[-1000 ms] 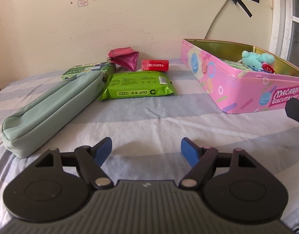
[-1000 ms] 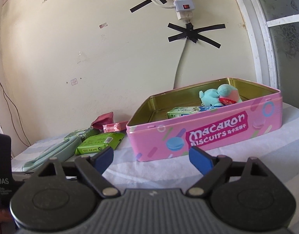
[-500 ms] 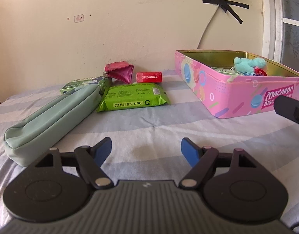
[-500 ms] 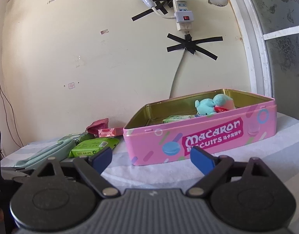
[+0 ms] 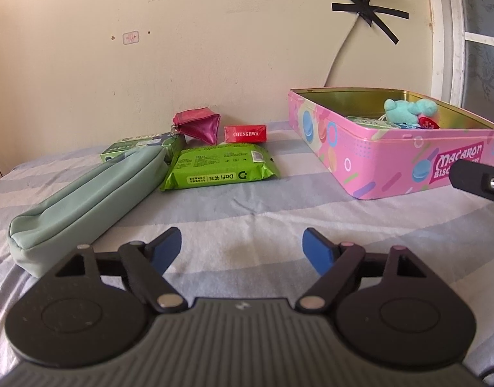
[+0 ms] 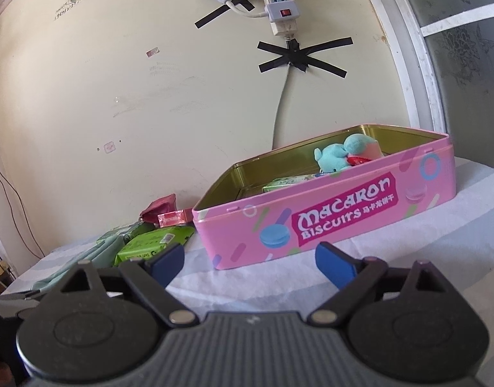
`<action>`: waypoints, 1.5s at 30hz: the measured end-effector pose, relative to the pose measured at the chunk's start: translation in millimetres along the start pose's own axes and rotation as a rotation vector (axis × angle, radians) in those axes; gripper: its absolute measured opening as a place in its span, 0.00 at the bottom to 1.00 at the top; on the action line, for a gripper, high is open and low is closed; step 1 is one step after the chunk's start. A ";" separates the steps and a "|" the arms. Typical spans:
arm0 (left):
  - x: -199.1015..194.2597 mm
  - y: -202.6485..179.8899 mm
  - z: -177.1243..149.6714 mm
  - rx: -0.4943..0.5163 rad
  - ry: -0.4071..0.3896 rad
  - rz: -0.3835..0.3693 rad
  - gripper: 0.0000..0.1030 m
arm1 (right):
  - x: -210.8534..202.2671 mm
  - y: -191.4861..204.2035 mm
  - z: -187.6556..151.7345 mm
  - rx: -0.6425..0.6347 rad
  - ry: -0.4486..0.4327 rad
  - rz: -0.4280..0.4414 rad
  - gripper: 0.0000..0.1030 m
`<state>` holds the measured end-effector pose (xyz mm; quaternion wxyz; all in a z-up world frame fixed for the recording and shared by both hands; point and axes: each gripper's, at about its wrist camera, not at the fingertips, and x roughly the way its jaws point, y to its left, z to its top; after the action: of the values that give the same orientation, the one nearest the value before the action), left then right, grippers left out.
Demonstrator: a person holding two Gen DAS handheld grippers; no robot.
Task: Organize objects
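On the striped sheet, toward the window side, sits the pink biscuit tin (image 5: 392,158), lid off, its gold inside showing. Inside the tin lie a teal plush toy (image 5: 408,111) with a red tag and, just beside it, a pale green carton (image 6: 287,183) lying flat against the near wall.

Left of the tin, well apart from it, a bright green wipes pack (image 5: 219,171) lies flat. Behind the pack, nearer the wall, a small red box (image 5: 245,133) printed CHUNGHWA stands on its long edge, and just left of that a magenta coin pouch (image 5: 198,125) sits puckered upward. Left of the pack a mint pencil case (image 5: 85,200) stretches diagonally, its far end touching or nearly touching the pack; a green carton (image 5: 140,143) lies behind that end, partly hidden by it.

Nearest the left wrist camera, the left claw (image 5: 242,248) hovers over bare sheet, short of the pack and left of the tin; its jaws have just been opening and stand apart with nothing between them. The right claw (image 6: 250,262) hangs in front of the tin's long printed side, jaws wide, nothing gripped, its blue pads (image 6: 334,266) clear of the metal.

On the wall above the tin, a white power strip (image 6: 279,3) is held up with black tape (image 6: 303,56), its cable dropping behind the tin.
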<state>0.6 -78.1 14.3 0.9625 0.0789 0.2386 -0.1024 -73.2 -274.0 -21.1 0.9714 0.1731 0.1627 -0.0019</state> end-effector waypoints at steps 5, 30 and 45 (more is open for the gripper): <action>0.1 0.2 0.0 0.001 0.000 -0.001 0.82 | 0.4 0.9 -0.4 -0.006 0.004 0.004 0.89; -0.9 -1.0 0.3 0.000 -0.005 0.001 0.82 | 2.8 1.2 -0.9 -0.006 0.015 0.009 0.89; -1.0 -1.0 0.2 -0.001 -0.005 0.002 0.82 | 2.2 1.7 -0.4 -0.008 0.014 0.009 0.90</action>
<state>-0.4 -79.0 14.9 0.9631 0.0783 0.2364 -0.1017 -71.2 -272.2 -21.5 0.9709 0.1698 0.1690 0.0041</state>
